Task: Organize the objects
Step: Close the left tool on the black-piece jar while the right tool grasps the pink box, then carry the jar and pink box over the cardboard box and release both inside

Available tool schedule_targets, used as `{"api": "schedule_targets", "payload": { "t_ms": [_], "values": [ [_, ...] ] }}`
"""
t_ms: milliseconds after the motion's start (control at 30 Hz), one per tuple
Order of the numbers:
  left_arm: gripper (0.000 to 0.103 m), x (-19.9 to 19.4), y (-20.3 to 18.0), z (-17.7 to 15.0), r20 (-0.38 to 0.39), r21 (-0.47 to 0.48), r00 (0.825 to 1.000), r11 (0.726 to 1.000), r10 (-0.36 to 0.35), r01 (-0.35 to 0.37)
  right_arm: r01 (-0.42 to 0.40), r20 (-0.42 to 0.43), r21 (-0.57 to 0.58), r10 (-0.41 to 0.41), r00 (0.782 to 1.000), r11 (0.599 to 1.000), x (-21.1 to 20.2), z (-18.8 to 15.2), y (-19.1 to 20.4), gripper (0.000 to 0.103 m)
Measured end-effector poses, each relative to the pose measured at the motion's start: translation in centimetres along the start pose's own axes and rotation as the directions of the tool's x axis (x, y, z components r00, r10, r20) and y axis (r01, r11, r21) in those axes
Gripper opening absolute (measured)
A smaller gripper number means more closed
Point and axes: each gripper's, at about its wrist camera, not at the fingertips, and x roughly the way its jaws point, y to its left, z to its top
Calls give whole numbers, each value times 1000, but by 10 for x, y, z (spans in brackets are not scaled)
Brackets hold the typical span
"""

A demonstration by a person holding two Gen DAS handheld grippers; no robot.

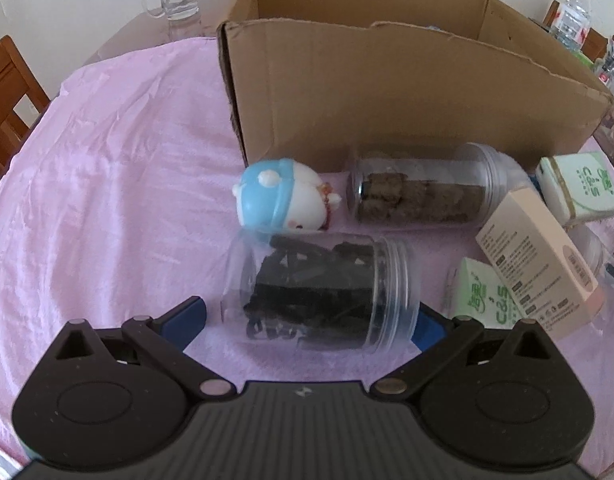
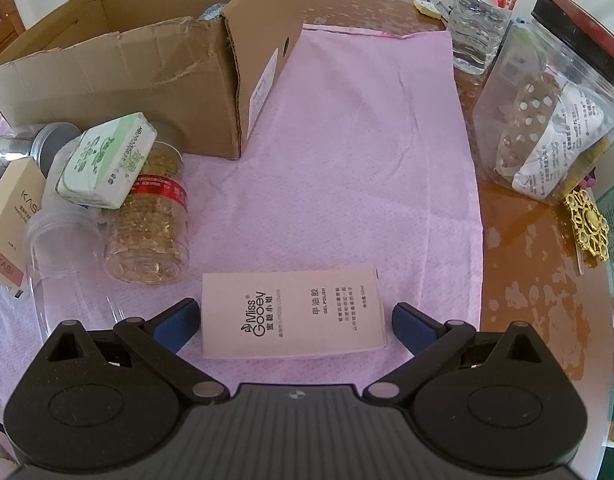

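A: Left gripper [image 1: 307, 316]?
B: Spread wide, blue fingers [image 1: 185, 320] either side of clear jar w/ dark pieces [image 1: 319, 296]. Jar on its side on pink cloth [image 1: 119, 160], lying between the pads; contact w/ pads — can't tell.

A: Where relative to cardboard box [image 1: 387, 96]?
B: In front of box's near wall, separated from it by toy + 2nd jar. Blue-and-white toy [image 1: 283, 200] just behind dark jar, close to box's front-left corner. Jar w/ brown chunks [image 1: 423, 196] also on side, right against box's front wall.

A: Right of that?
B: Pinkish carton [image 1: 539, 268] tilted, propped over green-white tissue pack [image 1: 481, 300]; 2nd tissue pack [image 1: 579, 188] near box's front-right corner.

A: Right gripper [image 2: 294, 326]?
B: Also apart, nothing clamped. Flat pale-pink "Miss Gooey" box [image 2: 293, 314] lying between fingers on cloth, well in front of cardboard box [image 2: 119, 76]. Left pad close to its edge, right pad w/ visible gap.

A: Else near the box?
B: Jar of golden pieces [image 2: 151, 220] on side by front wall, tissue pack [image 2: 107, 160] resting atop it. Water bottle [image 2: 483, 12] + big clear container [image 2: 547, 120] far right of box, off cloth on brown table [image 2: 527, 260].
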Motion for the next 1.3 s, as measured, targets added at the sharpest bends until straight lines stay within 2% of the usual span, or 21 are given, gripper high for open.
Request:
{"api": "schedule_targets", "payload": {
  "t_ms": [167,367,500,733,1067,1300],
  "values": [
    [95,-1,0,3,9,3,1000,1000,-1,1,1,2,2,-1,1000,1000,0,0,1,103],
    [93,-7,1,7,34,12,999,1000,-2,1,3,1,4,-3,1000,1000,0,0,1,103],
    [85,-9,-3,12,31,23,999,1000,-14,13,-5,-6,-9,5,1000,1000,-1,1,4,102],
    [75,-14,-8,12,23,41,999,998,-40,39,-3,0,-8,3,1000,1000,-7,3,6,86],
    [75,-23,1,15,-8,61,998,996,-64,65,-26,14,-13,26,1000,1000,-20,9,9,85],
    [75,-51,5,26,-46,134,996,987,-82,88,-34,41,-110,39,998,993,-45,20,21,85]
  ]
}}
